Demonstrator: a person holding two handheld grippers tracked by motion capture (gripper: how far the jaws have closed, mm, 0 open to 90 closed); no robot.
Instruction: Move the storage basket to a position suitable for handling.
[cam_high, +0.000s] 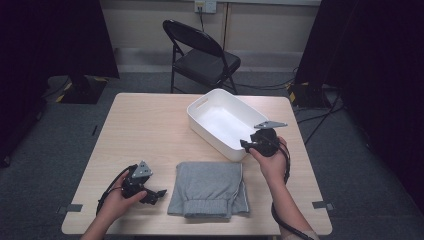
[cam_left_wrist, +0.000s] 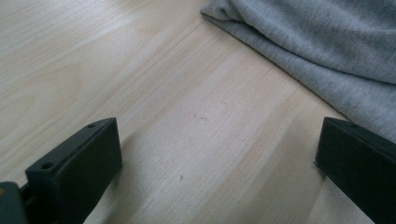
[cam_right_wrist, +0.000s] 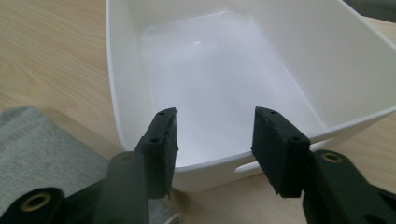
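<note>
A folded grey garment (cam_high: 209, 189) lies flat near the table's front edge, its ribbed hem toward the person. A white plastic bin (cam_high: 212, 137) stands empty behind it, angled on the table. My left gripper (cam_high: 159, 194) rests low at the garment's left side, open; in the left gripper view its jaws (cam_left_wrist: 219, 158) stand wide over bare wood, with the garment (cam_left_wrist: 327, 42) just beyond the right jaw. My right gripper (cam_high: 246, 145) hovers at the bin's near right corner. In the right gripper view it (cam_right_wrist: 215, 135) is open with nothing between the jaws, above the bin's rim (cam_right_wrist: 126, 93), and the garment (cam_right_wrist: 42, 149) lies at lower left.
The light wooden table (cam_high: 145, 130) has bare room on its left half and behind the left hand. A black folding chair (cam_high: 200, 55) stands beyond the far edge. Dark curtains hang at both sides, and cables run over the floor at the right.
</note>
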